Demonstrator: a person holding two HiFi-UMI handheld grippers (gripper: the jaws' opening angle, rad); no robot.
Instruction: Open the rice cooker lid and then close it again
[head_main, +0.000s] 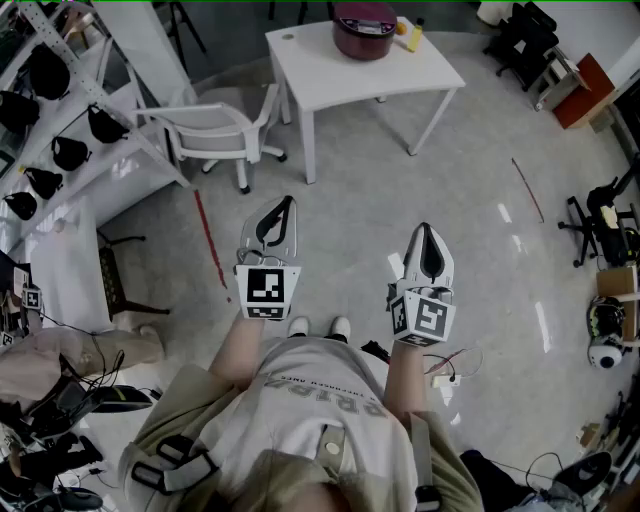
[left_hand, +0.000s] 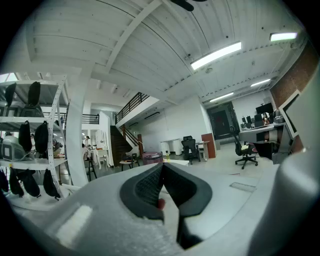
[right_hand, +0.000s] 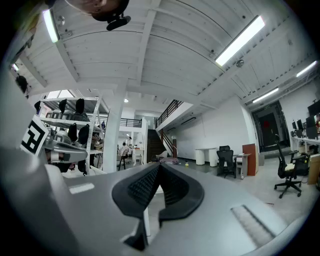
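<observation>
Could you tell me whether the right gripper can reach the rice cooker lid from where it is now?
Probably not yet: the rice cooker sits on the white table across the floor, well beyond the right gripper, which is shut and empty. Nothing stands between them; walking closer should do.

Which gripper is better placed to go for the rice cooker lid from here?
Right, narrowly. The right gripper and left gripper are both shut, empty and far from the rice cooker on the white table. The cooker lies closer to the right gripper's line ahead; a chair stands ahead of the left.
</observation>
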